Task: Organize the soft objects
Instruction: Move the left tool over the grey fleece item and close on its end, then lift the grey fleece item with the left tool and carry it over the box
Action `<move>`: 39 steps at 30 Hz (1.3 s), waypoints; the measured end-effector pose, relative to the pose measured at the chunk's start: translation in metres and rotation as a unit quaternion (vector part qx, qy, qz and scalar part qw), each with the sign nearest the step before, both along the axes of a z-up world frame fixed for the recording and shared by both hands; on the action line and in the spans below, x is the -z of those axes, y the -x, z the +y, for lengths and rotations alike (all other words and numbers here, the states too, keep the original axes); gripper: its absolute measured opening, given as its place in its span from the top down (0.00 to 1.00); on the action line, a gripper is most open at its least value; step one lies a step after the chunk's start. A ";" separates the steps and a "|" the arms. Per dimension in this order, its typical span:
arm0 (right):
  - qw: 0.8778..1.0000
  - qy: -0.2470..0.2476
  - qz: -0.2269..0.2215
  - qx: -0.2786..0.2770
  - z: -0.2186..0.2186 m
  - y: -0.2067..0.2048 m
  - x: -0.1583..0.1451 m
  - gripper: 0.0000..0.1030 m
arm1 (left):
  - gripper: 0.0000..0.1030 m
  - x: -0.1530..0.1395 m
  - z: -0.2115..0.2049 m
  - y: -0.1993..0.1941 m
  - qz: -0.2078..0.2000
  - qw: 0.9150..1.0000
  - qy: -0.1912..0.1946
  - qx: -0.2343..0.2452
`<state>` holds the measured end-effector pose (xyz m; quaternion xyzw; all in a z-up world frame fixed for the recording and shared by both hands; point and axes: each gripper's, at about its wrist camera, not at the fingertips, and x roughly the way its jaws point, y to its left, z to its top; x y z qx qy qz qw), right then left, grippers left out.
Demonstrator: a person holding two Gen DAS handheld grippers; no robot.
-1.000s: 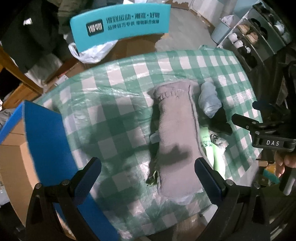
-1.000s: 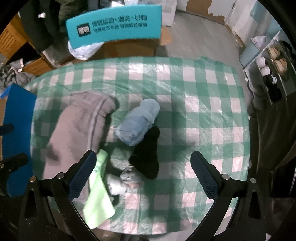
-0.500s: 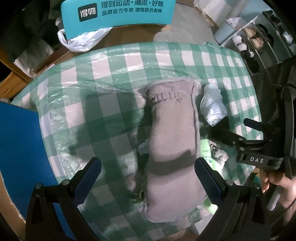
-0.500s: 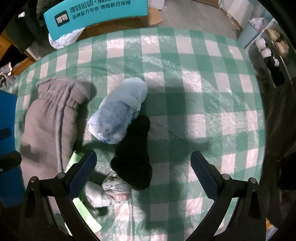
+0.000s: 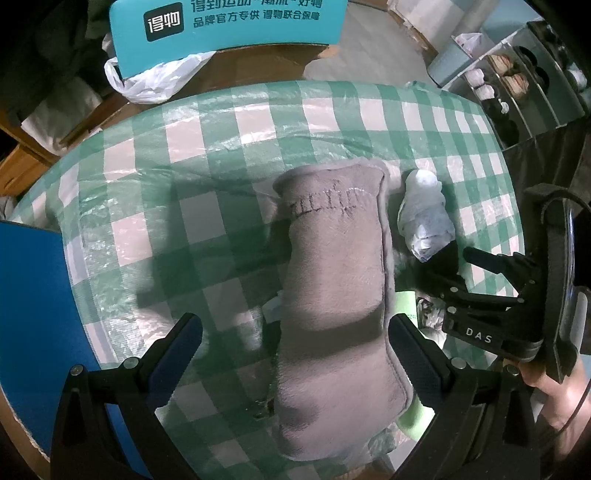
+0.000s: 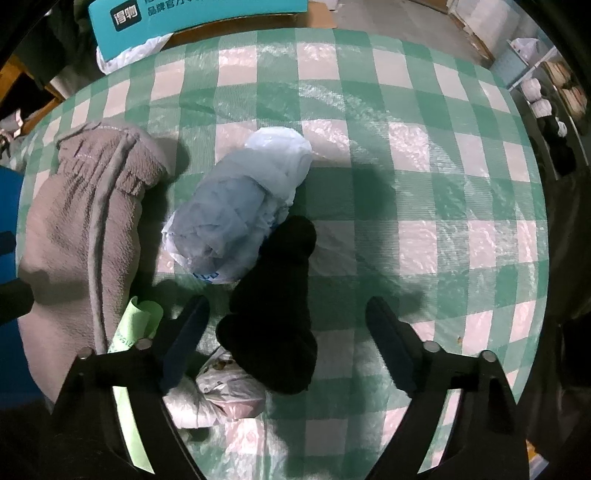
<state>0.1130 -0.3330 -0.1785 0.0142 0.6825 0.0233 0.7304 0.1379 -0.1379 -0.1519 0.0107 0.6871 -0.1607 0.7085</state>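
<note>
Left wrist view: left tool (image 5: 291, 354) spread wide, gripping nothing, one finger on each side of the grey fleece bundle (image 5: 334, 291).
Grey fleece bundle: long, lying on the green-and-white checked desk (image 5: 207, 192); dark stitching across its far end, not readable.
Pale blue bagged bundle (image 5: 424, 225): just right of the grey fleece bundle, wrapped in thin plastic.
Right tool from this view (image 5: 480, 291): right of the grey fleece bundle, black, lettered "DAS" in white.
Teal box (image 5: 229, 26): beyond the grey fleece bundle, off the desk; white Chinese print with a dark square logo.
Right wrist view: right tool (image 6: 288, 343) wide apart, gripping nothing, its fingers straddling the near end of the black soft roll (image 6: 275, 306).
Black soft roll: touching the pale blue bagged bundle, which shows blue print too small to read.
Light green sheet (image 6: 135, 328): against the grey fleece bundle's right edge, faint print, unreadable.
Crumpled white bag (image 6: 221, 391): near the black soft roll's near end.
</note>
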 end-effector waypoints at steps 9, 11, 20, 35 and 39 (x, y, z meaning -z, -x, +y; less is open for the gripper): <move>1.000 0.005 0.006 -0.010 0.000 0.014 0.008 0.60 | 0.01 0.004 -0.011 0.001 0.001 1.000 -0.004 0.009; 1.000 0.002 0.001 -0.010 0.000 0.016 0.004 0.61 | 0.01 0.005 -0.012 0.001 0.002 1.000 -0.003 0.010; 1.000 -0.007 -0.009 0.005 -0.004 0.031 -0.023 0.61 | 0.01 0.016 -0.020 -0.001 0.016 1.000 0.003 0.011; 0.999 -0.018 -0.039 0.005 -0.009 0.041 -0.070 0.61 | 0.70 0.013 -0.029 0.010 0.006 0.999 0.010 0.032; 0.999 -0.016 -0.046 0.001 -0.005 0.041 -0.074 0.61 | 0.78 0.002 -0.028 0.014 -0.008 0.999 0.012 0.036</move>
